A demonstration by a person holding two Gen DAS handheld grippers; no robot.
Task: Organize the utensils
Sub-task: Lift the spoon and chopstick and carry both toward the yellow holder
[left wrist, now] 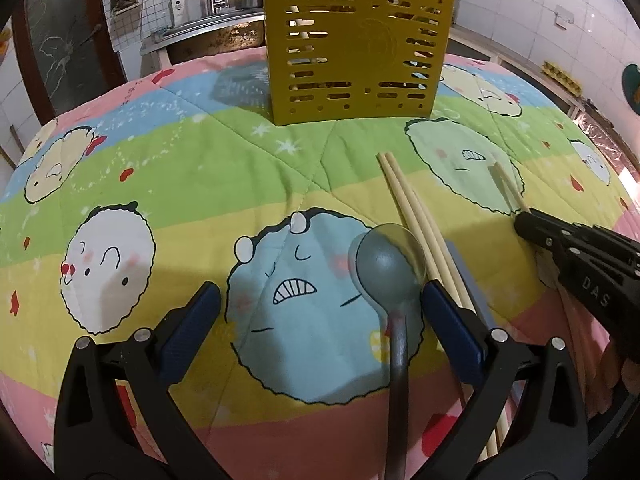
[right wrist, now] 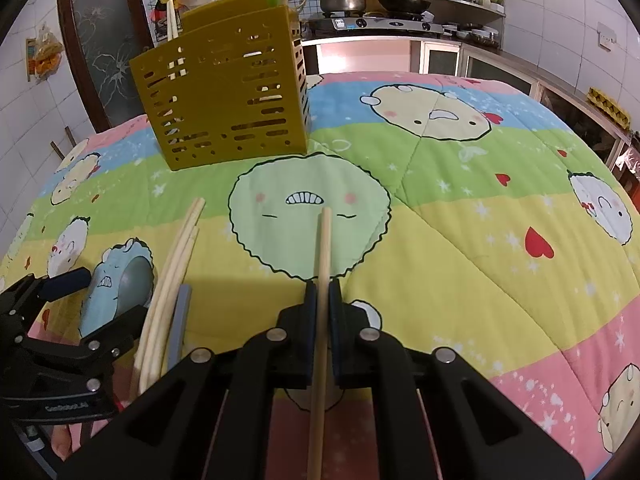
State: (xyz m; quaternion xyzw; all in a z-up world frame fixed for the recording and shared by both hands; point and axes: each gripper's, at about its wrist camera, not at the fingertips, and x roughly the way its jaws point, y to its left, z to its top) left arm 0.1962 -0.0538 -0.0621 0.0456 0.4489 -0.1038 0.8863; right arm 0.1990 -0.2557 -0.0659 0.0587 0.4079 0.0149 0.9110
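Observation:
A yellow slotted utensil holder (left wrist: 356, 46) stands upright at the far side of the quilted cloth and also shows in the right wrist view (right wrist: 228, 92); chopsticks and a green utensil stick out of it. My left gripper (left wrist: 320, 300) is open, its jaws either side of a grey spoon (left wrist: 386, 270) lying on the cloth. A pair of pale chopsticks (left wrist: 416, 216) lies just right of the spoon. My right gripper (right wrist: 323, 296) is shut on a single wooden chopstick (right wrist: 324, 248), which points forward at the holder.
The colourful cartoon quilt (right wrist: 460, 220) covers the table. A grey flat strip (right wrist: 180, 320) lies beside the pale chopsticks. Behind the table are a sink (left wrist: 212, 32), a stove with pots (right wrist: 360, 4) and shelves.

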